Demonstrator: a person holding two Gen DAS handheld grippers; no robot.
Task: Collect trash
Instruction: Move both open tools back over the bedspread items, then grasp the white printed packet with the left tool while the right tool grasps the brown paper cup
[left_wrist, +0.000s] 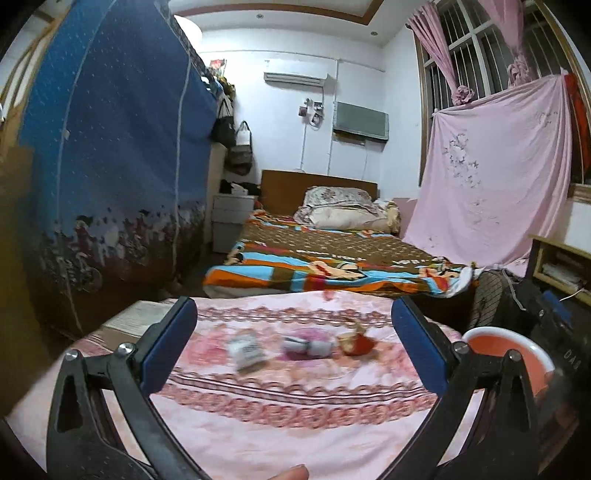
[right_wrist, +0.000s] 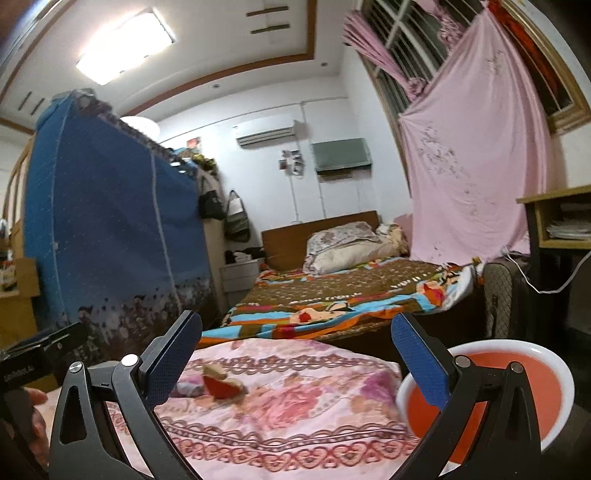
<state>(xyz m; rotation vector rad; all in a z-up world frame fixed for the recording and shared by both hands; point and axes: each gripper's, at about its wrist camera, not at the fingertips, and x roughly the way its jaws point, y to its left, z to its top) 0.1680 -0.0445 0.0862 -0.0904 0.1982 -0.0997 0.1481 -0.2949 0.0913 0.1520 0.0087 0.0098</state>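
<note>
The left hand-held gripper (left_wrist: 293, 345) stands with its blue-padded jaws wide apart and nothing between the pads, aimed across the pink floral-patterned cloth-covered tabletop (left_wrist: 295, 417).

Three pieces of trash lie in a row beyond the jaws. From left to right:
- a crumpled white printed wrapper (left_wrist: 246, 350)
- a blurred white-and-grey wrapper (left_wrist: 306, 345)
- a red-and-tan scrap (left_wrist: 356, 341)

The row spacing allows each piece to be taken singly.

The round red plastic basin with a white rim (left_wrist: 506, 350) sits at the right edge of the tabletop, probably as the receptacle, within short reach of the trash.

The right hand-held gripper (right_wrist: 295, 354) is likewise spread and empty, between the red-and-tan scrap and the basin.
</note>
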